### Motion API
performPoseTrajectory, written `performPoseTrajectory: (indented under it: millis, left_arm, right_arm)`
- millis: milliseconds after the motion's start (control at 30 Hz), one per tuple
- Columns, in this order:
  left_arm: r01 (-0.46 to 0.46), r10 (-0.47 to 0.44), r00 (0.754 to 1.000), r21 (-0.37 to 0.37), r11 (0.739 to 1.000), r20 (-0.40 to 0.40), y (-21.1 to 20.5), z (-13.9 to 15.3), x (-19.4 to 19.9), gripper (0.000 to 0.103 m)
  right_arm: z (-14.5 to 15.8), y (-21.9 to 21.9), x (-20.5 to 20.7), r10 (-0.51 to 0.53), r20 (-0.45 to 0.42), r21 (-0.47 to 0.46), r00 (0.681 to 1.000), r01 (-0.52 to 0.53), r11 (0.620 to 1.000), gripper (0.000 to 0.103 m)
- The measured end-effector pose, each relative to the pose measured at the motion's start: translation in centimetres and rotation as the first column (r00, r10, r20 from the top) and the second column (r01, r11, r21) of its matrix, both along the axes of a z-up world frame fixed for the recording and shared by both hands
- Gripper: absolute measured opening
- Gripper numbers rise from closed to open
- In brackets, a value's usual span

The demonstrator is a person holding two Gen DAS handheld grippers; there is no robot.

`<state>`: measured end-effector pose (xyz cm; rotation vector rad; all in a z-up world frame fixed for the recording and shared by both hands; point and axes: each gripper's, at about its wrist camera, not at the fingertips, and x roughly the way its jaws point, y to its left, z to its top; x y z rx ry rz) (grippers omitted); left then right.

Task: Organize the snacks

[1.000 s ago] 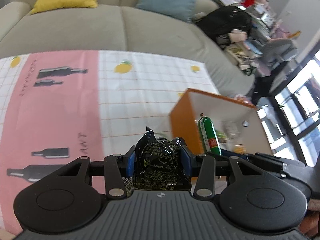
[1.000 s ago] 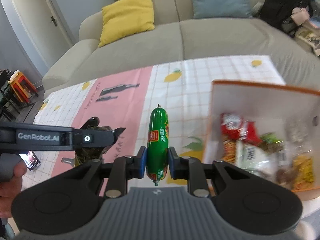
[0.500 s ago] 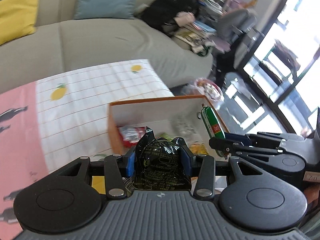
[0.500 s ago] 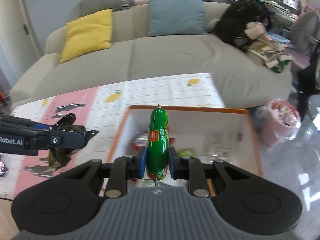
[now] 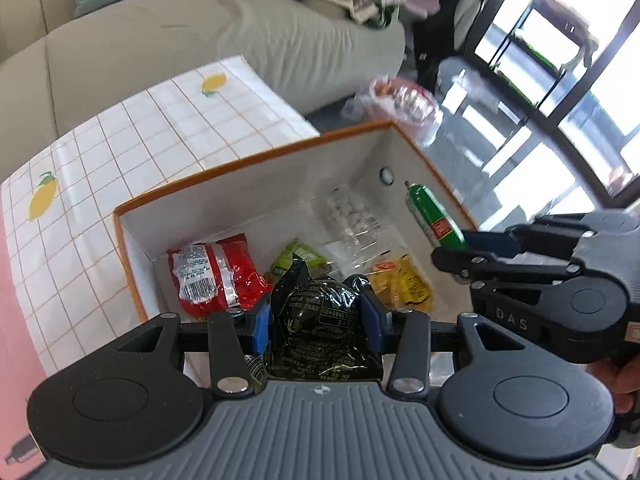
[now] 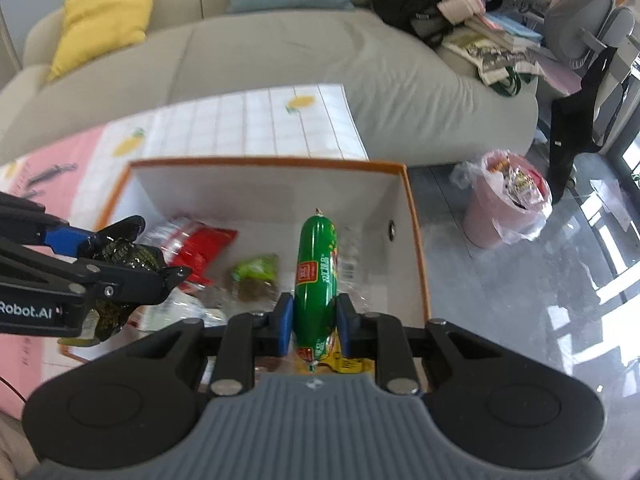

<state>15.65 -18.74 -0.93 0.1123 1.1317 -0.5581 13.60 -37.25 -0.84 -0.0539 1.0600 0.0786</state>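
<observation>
My left gripper is shut on a black crinkled snack packet and holds it over the near edge of an orange-rimmed white box. My right gripper is shut on a green sausage stick and holds it above the box's right side. The sausage and the right gripper also show at the right of the left wrist view. The box holds a red packet, a green packet, a yellow packet and a clear wrapper.
The box stands on a table with a white checked and pink cloth. A grey sofa with yellow and blue cushions lies behind. A pink bin with a plastic bag stands on the floor to the right.
Both grippers have moved right and forward over the box with their snacks still held. The box interior now fills the middle of both views.
</observation>
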Motion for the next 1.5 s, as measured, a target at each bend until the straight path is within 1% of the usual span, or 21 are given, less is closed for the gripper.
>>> performPoseTrajectory:
  millis: [233, 333, 500, 700, 833, 967, 1067, 1100, 1133, 1167, 1233, 1267, 1300, 1333, 1400, 1433, 1467, 1500]
  left_arm:
    - [0.045, -0.042, 0.999, 0.097, 0.994, -0.023, -1.9, -2.9, 1.7, 0.052]
    - [0.059, -0.056, 0.998, 0.134, 0.989, -0.026, -2.5, -3.8, 2.2, 0.052]
    - [0.075, -0.07, 0.997, 0.19, 0.979, -0.031, -3.1, -5.3, 2.8, 0.052]
    - [0.084, -0.078, 0.996, 0.206, 0.975, -0.037, -3.4, -5.9, 3.1, 0.054]
    - [0.084, -0.079, 0.996, 0.217, 0.973, -0.03, -3.6, -5.8, 3.3, 0.061]
    - [0.078, -0.077, 0.997, 0.217, 0.973, -0.014, -3.7, -5.4, 3.2, 0.065]
    - [0.077, -0.078, 0.997, 0.198, 0.977, -0.005, -3.4, -4.9, 3.0, 0.067]
    - [0.076, -0.078, 0.997, 0.192, 0.979, 0.001, -3.3, -4.6, 2.9, 0.069]
    - [0.073, -0.076, 0.997, 0.19, 0.979, 0.009, -3.1, -4.2, 2.7, 0.074]
    - [0.071, -0.076, 0.997, 0.189, 0.979, 0.019, -3.0, -3.7, 2.6, 0.076]
    - [0.074, -0.083, 0.996, 0.179, 0.981, 0.043, -2.7, -2.5, 2.1, 0.076]
    - [0.071, -0.081, 0.995, 0.174, 0.982, 0.053, -2.5, -1.9, 1.9, 0.077]
    - [0.068, -0.079, 0.995, 0.166, 0.984, 0.063, -2.2, -1.2, 1.6, 0.077]
    - [0.063, -0.075, 0.994, 0.154, 0.986, 0.077, -1.8, -0.4, 1.2, 0.077]
    - [0.046, -0.061, 0.992, 0.14, 0.989, 0.107, -1.0, 1.1, 0.5, 0.077]
    - [0.037, -0.054, 0.99, 0.134, 0.99, 0.128, -0.5, 1.9, 0.1, 0.077]
    - [0.021, -0.042, 0.986, 0.13, 0.991, 0.16, 0.0, 2.8, -0.4, 0.077]
    - [-0.001, -0.026, 0.98, 0.135, 0.991, 0.197, 0.4, 3.7, -1.0, 0.077]
  right_arm:
    - [-3.7, -0.1, 2.3, 0.032, -0.073, -0.095, 0.997, -0.038, 0.995, 0.02]
    - [-4.8, 0.3, 2.8, 0.054, -0.093, -0.133, 0.994, -0.066, 0.989, 0.02]
    - [-6.1, 0.6, 3.4, 0.078, -0.124, -0.163, 0.989, -0.098, 0.982, 0.02]
    - [-7.3, 0.7, 4.2, 0.074, -0.154, -0.175, 0.985, -0.101, 0.979, 0.02]
    - [-7.5, 0.6, 4.6, 0.072, -0.165, -0.187, 0.984, -0.103, 0.977, 0.02]
    - [-7.1, 0.5, 4.8, 0.072, -0.158, -0.204, 0.985, -0.104, 0.973, 0.02]
    - [-6.5, 0.5, 4.8, 0.068, -0.149, -0.191, 0.987, -0.097, 0.977, 0.022]
    - [-6.3, 0.5, 4.8, 0.063, -0.15, -0.186, 0.987, -0.091, 0.978, 0.024]
    - [-6.1, 0.5, 4.8, 0.058, -0.147, -0.187, 0.987, -0.086, 0.979, 0.025]
    - [-5.9, 0.5, 4.8, 0.054, -0.142, -0.19, 0.988, -0.081, 0.978, 0.029]
    - [-5.1, 0.5, 4.6, 0.045, -0.123, -0.194, 0.991, -0.069, 0.979, 0.038]
    - [-4.6, 0.5, 4.4, 0.039, -0.111, -0.19, 0.993, -0.059, 0.98, 0.047]
    - [-4.0, 0.5, 4.1, 0.031, -0.098, -0.183, 0.995, -0.049, 0.982, 0.052]
    - [-3.3, 0.4, 3.8, 0.026, -0.084, -0.177, 0.996, -0.04, 0.983, 0.053]
    - [-2.0, 0.4, 3.0, 0.013, -0.049, -0.17, 0.999, -0.022, 0.985, 0.064]
    - [-1.1, 0.5, 2.5, 0.004, -0.021, -0.165, 1.0, -0.008, 0.986, 0.065]
    - [-0.3, 0.5, 2.0, -0.003, 0.005, -0.156, 1.0, 0.004, 0.988, 0.068]
    - [0.6, 0.6, 1.3, -0.014, 0.033, -0.144, 0.999, 0.019, 0.989, 0.073]
